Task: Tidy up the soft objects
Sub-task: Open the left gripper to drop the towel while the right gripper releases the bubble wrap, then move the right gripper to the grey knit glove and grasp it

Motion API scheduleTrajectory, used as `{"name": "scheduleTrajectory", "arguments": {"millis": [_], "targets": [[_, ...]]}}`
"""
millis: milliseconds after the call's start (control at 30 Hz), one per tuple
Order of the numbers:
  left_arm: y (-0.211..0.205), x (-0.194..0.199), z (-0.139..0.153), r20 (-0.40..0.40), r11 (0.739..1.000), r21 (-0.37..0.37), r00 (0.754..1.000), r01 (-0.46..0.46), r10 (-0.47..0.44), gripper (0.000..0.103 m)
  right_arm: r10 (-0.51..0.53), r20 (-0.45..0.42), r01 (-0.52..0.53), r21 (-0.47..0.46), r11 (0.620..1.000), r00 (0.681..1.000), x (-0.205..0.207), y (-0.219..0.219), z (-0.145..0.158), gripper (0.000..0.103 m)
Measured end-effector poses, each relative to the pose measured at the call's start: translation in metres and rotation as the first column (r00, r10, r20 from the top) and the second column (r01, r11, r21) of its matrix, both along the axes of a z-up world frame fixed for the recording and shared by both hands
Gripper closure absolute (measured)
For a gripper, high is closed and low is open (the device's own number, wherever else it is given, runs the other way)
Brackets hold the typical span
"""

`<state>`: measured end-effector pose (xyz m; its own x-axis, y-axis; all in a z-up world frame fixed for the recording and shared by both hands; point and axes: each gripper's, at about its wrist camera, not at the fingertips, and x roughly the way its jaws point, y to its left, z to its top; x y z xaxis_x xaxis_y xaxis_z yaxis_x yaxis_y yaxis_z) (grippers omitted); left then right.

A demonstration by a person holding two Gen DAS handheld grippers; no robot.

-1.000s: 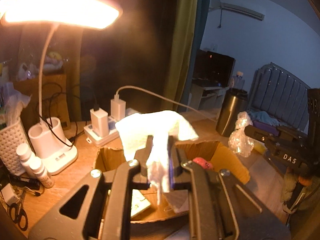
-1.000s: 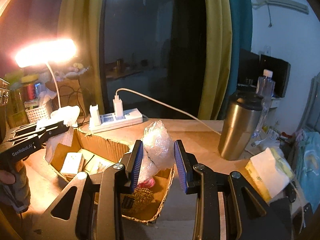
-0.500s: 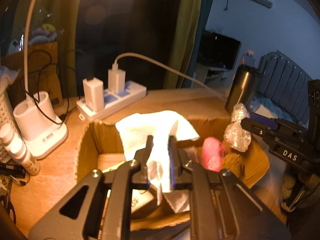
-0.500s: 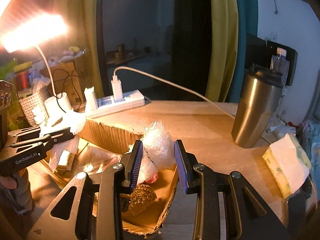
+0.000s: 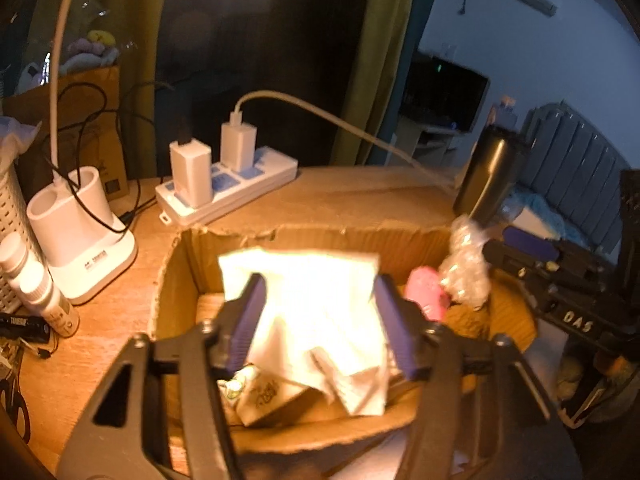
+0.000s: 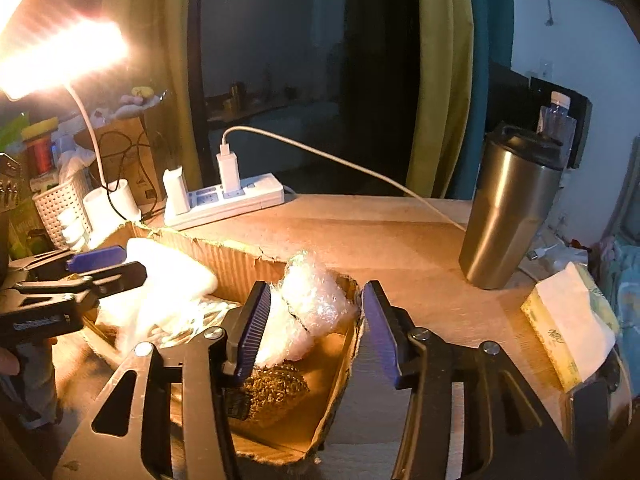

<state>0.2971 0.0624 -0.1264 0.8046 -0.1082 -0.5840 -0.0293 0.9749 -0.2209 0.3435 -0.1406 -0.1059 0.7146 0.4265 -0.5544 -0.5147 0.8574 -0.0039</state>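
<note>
Jaws of both grippers now opening, tissue [image 5: 320, 320] and bubble wrap [image 6: 308, 308] freed over the box [image 5: 320, 236].

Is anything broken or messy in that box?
Yes: the brown cardboard box has ragged, torn top edges, as if its flaps were ripped off. Inside, a crumpled white tissue and a wad of clear bubble wrap sit loosely between opening tongs. Nothing looks spilled.

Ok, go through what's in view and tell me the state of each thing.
Left gripper: jaws opening, white cloth between them.
White cloth: draped over the box.
Right gripper: jaws opening, bubble wrap between them.
Bubble wrap: crumpled.
Cardboard box: open-topped.
Lamp: on.
Steel tumbler: upright, lidded.
</note>
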Motion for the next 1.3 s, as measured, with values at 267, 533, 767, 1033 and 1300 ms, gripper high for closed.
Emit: {"name": "scheduleTrajectory", "arguments": {"millis": [267,533,767,1033,1300], "targets": [[0.001,-0.02,0.02,0.052,1.0,0.014,0.999,-0.012,0.011,0.043,-0.01,0.029,0.009,0.009,1.0,1.0,-0.02,-0.009,0.015,0.05],[-0.002,-0.046,0.037,0.102,1.0,0.019,0.995,-0.006,0.004,0.042,-0.009,0.062,0.008,0.018,1.0,0.998,-0.049,-0.014,0.03,0.05],[-0.004,-0.072,0.049,0.139,1.0,0.021,0.99,-0.003,0.0,0.042,-0.007,0.088,0.005,0.023,1.0,0.996,-0.074,-0.018,0.042,0.049],[-0.004,-0.101,0.058,0.179,1.0,0.017,0.984,-0.005,0.002,0.041,-0.002,0.116,-0.001,0.024,1.0,0.993,-0.103,-0.018,0.05,0.049],[-0.002,-0.128,0.062,0.204,1.0,0.012,0.979,-0.009,0.006,0.041,0.008,0.134,-0.011,0.019,1.0,0.991,-0.131,-0.015,0.055,0.049]]}}
